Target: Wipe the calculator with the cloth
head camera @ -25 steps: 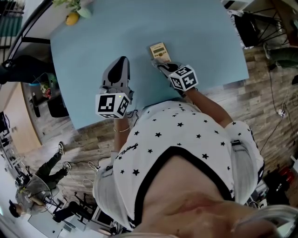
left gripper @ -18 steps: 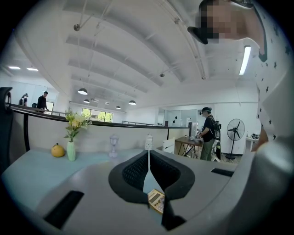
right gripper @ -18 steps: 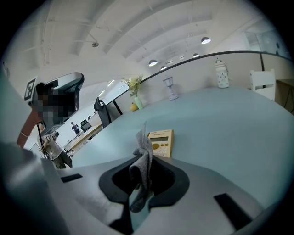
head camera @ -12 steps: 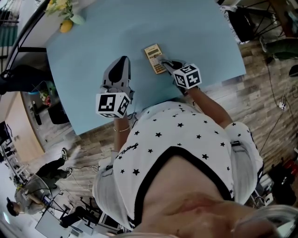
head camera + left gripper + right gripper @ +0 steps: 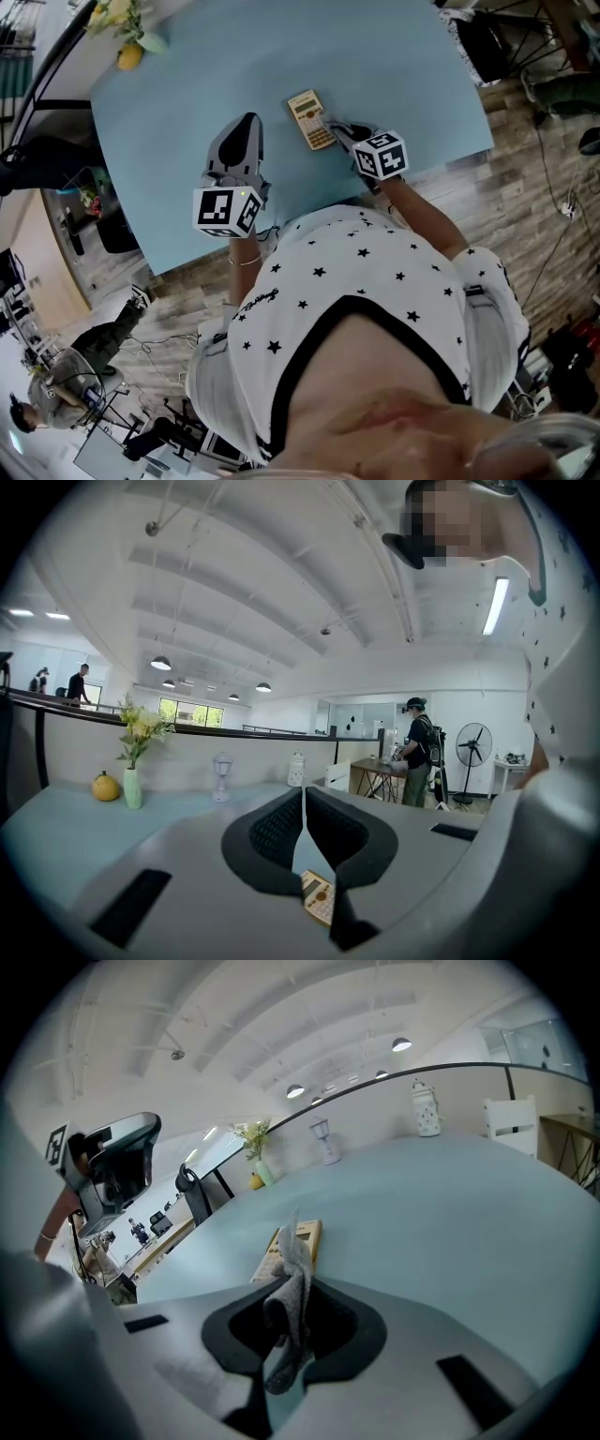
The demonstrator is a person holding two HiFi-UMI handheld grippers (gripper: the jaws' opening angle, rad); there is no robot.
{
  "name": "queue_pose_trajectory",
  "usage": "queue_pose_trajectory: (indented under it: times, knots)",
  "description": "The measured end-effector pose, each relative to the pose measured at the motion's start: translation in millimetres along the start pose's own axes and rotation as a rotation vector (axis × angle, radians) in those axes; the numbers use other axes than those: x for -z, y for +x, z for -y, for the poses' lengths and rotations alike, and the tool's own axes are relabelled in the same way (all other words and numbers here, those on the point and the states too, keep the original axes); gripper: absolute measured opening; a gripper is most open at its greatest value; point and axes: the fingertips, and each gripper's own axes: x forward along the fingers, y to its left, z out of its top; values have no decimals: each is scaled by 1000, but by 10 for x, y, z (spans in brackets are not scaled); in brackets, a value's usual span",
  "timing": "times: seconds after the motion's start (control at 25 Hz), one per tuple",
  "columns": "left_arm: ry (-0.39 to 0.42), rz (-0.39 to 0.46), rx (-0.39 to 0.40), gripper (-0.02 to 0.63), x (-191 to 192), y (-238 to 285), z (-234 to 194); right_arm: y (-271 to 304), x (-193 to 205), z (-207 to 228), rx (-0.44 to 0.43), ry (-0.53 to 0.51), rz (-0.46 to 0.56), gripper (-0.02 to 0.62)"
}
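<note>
A tan calculator (image 5: 310, 119) lies flat on the light blue table (image 5: 187, 112), turned at an angle; it also shows in the right gripper view (image 5: 292, 1241). My right gripper (image 5: 339, 133) is shut on a grey cloth (image 5: 289, 1302). The cloth's tip stands up just in front of the calculator's near end. My left gripper (image 5: 246, 122) hovers to the left of the calculator, jaws shut with nothing between them. Through the gap below its fingertips the left gripper view catches a corner of the calculator (image 5: 319, 898).
A vase of yellow flowers (image 5: 117, 19) and a yellow fruit (image 5: 128, 56) stand at the table's far left corner. A small lamp (image 5: 324, 1138) and a white lantern (image 5: 427, 1108) stand along the far edge. People, a fan (image 5: 472, 752) and furniture fill the room beyond.
The calculator has slid a little left and nearer and turned. My right gripper with the cloth has shifted slightly right. The left gripper has stayed put.
</note>
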Motion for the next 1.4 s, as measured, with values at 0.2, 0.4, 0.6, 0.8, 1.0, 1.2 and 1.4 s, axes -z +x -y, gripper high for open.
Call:
queue_pose_trajectory:
  times: [0.2, 0.4, 0.6, 0.8, 1.0, 1.2, 1.4]
  knots:
    - [0, 4, -7, 35, -9, -4, -18, 14, -10, 3, -2, -5, -3, 40]
    - [0, 8, -19, 35, -8, -23, -16, -31, -124, 53, 2, 4, 31, 40]
    - [-2, 9, -43, 35, -1, -76, -42, -187, -645, 44, -10, 8, 167, 40]
    - [-2, 22, -76, 35, -32, -161, -123, -350, -1285, -151, -52, -45, 319, 40]
    - [-4, 37, -115, 35, -66, -251, -202, -493, -1675, -416, -115, -101, 411, 40]
    - [-4, 41, -143, 35, -74, -333, -268, -534, -1839, -675, -178, -150, 449, 40]
    - [-6, 41, -164, 35, -73, -415, -330, -484, -1847, -757, -196, -154, 441, 40]
